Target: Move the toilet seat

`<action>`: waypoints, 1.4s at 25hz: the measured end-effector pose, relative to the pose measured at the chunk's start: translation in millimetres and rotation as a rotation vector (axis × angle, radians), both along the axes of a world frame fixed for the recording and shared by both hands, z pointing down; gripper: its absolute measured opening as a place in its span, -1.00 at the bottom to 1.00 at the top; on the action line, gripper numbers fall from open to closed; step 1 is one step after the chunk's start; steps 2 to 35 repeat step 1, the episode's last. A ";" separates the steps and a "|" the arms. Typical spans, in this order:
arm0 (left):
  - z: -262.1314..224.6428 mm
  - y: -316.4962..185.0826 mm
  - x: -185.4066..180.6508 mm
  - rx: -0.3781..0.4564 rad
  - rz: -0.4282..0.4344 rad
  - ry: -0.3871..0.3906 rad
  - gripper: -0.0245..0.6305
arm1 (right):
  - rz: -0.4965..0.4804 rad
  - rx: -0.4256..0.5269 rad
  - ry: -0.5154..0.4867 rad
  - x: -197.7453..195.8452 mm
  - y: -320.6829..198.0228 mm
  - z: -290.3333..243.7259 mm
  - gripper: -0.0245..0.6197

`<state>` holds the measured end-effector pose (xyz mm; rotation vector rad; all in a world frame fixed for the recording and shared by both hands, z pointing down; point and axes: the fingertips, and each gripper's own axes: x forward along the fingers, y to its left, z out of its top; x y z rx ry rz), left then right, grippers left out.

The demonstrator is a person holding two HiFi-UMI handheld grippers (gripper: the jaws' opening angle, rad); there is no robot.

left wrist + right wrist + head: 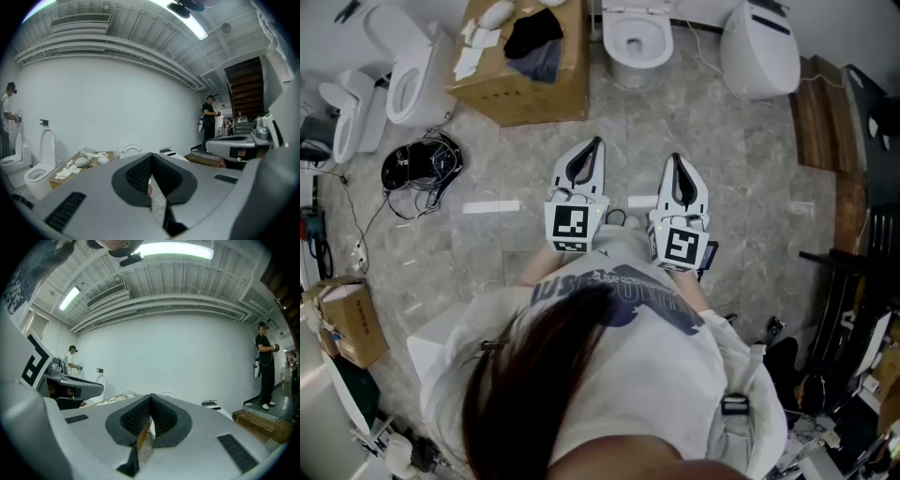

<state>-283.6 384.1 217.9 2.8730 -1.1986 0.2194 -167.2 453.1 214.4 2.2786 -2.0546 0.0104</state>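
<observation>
A white toilet stands at the far wall in the head view, its seat (618, 45) lying down around the open bowl. Both grippers are held side by side close to the person's chest, pointing towards that toilet and well short of it. My left gripper (596, 142) is shut with nothing between its fingers. My right gripper (675, 157) is also shut and empty. In the left gripper view the shut left gripper (151, 161) fills the foreground, and the seat ring (130, 151) shows just beyond it. The right gripper view shows the shut right gripper (150, 399).
A cardboard box (528, 66) with cloths stands far left of the toilet. A toilet with its lid closed (759, 47) is at the far right, and two more toilets (411, 80) at the left. Black cables (420, 169) lie on the floor; wooden steps (820, 112) run along the right.
</observation>
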 end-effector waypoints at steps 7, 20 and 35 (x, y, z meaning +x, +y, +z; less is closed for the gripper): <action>0.4 0.2 0.7 -0.001 0.000 0.000 -0.93 | 0.000 -0.001 0.000 0.5 0.3 -0.1 -0.90; 0.4 0.2 0.7 -0.001 0.000 0.000 -0.93 | 0.000 -0.001 0.000 0.5 0.3 -0.1 -0.90; 0.4 0.2 0.7 -0.001 0.000 0.000 -0.93 | 0.000 -0.001 0.000 0.5 0.3 -0.1 -0.90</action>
